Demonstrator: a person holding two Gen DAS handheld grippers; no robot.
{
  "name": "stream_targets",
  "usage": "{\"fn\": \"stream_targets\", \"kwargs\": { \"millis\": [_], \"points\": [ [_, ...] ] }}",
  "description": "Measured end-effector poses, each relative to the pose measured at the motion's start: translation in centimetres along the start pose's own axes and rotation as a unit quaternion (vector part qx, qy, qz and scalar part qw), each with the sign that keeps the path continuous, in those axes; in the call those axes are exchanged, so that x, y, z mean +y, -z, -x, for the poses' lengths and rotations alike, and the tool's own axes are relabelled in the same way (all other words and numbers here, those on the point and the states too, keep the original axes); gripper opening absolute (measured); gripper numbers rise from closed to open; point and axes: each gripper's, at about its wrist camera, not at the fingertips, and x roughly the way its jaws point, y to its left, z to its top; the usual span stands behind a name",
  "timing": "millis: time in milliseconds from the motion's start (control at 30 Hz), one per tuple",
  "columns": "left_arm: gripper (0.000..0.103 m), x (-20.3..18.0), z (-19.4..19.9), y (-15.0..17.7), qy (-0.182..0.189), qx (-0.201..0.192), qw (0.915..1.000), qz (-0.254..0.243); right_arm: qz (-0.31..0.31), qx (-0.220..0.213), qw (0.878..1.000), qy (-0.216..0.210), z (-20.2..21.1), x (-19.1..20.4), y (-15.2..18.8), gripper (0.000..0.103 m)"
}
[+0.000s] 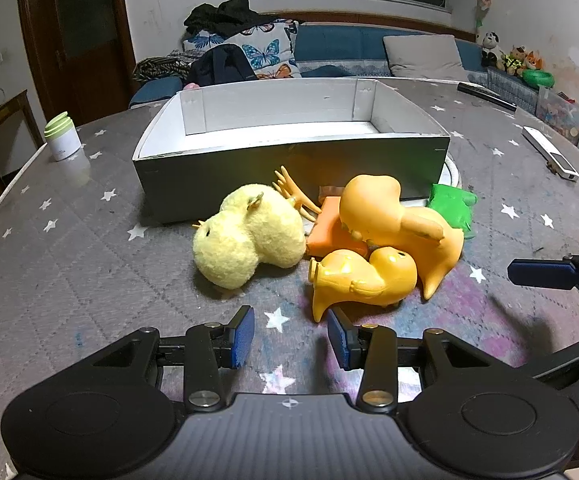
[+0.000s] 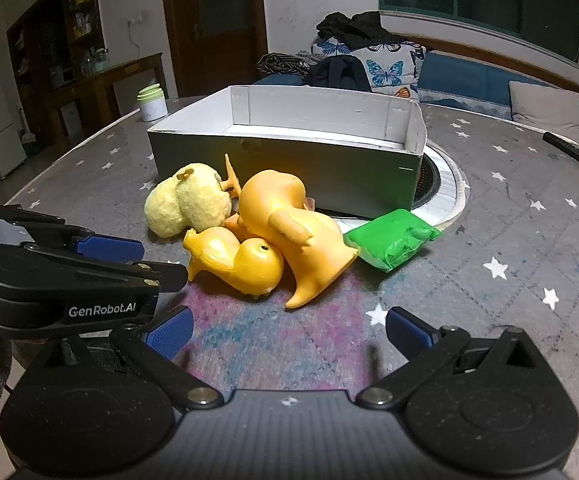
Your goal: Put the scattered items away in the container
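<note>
A grey box with a white inside (image 1: 289,160) (image 2: 289,160) stands on the table. In front of it lie a pale yellow plush chick (image 1: 245,236) (image 2: 187,204), a large orange rubber duck (image 1: 393,220) (image 2: 289,220), a small yellow rubber duck (image 1: 361,274) (image 2: 235,260), an orange block (image 1: 329,232) and a green packet (image 1: 451,204) (image 2: 393,238). My left gripper (image 1: 291,336) is open and empty, just short of the small duck. My right gripper (image 2: 289,332) is open and empty, near the ducks.
A white jar with a green lid (image 1: 63,136) (image 2: 152,102) stands at the far left. A white remote (image 1: 551,154) and a black remote (image 1: 485,96) lie at the right. A round inset plate (image 2: 441,188) sits under the box's right end.
</note>
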Motion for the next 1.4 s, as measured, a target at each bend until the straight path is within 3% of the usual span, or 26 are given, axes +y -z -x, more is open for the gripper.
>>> {"fn": "stream_targets", "kwargs": {
  "millis": [700, 1000, 1100, 1400],
  "points": [
    [0.042, 1.1, 0.0, -1.6, 0.021, 0.003, 0.9997, 0.011, -0.006, -0.016, 1.000, -0.012, -0.3, -0.6, -1.4, 0.102],
    [0.042, 1.8, 1.2, -3.6, 0.070, -0.015, 0.9968, 0.037, -0.013, -0.040, 0.999, -0.029, 0.6, -1.4, -2.6, 0.097],
    [0.042, 1.7, 0.9, -4.5, 0.099, -0.015, 0.9938, 0.048, -0.016, -0.044, 0.998, -0.035, 0.4, -1.8, -3.1, 0.092],
    [0.042, 1.1, -1.3, -6.4, 0.139, 0.003, 0.9887, 0.057, -0.017, -0.033, 0.998, -0.053, -1.6, -2.2, -4.0, 0.078]
  ]
}}
